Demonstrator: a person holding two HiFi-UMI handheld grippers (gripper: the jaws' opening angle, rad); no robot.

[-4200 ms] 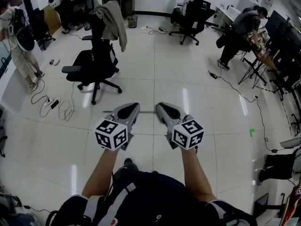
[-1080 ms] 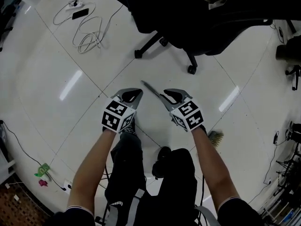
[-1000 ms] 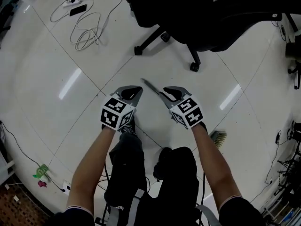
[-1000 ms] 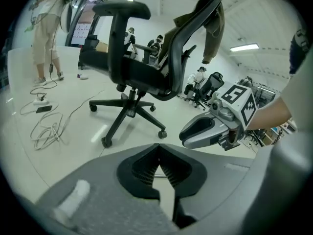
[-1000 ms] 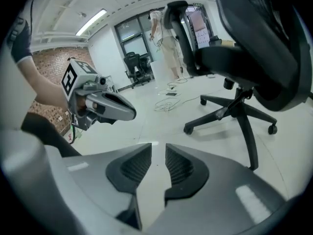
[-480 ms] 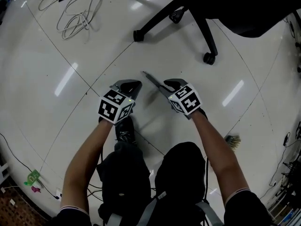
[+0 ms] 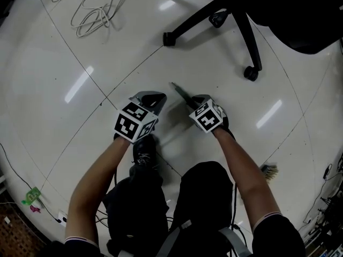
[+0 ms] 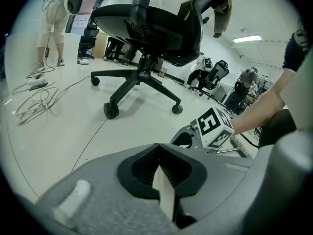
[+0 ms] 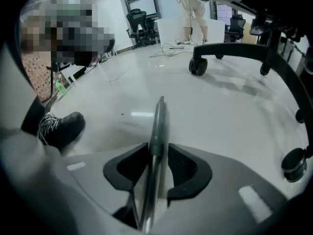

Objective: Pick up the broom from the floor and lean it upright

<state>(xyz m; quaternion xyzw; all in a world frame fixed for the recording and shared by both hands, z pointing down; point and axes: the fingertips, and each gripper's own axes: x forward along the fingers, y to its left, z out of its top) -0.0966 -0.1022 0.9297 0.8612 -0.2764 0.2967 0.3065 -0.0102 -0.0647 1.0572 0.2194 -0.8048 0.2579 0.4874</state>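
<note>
Right gripper view shows the right tongs (image 9: 157, 152) open, their jaws just opened wider, standing around the thin broom handle (image 9: 157, 124), which lies on the floor (image 9: 225, 106). The left tongs (image 8: 157, 150) are closed together and empty. I judge the broom light and stiff, but its smooth handle slippery. Grip it firmly, somewhat nearer the brush (image 7: 269, 169).

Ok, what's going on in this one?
A person crouches over the white floor with a gripper in each hand. The broom handle runs through the right gripper, whose fingers have just been opening, so the hold looks loose. The bristle end lies on the floor. The left gripper is shut and empty beside it. The broom is low, not yet leaned upright.
</note>
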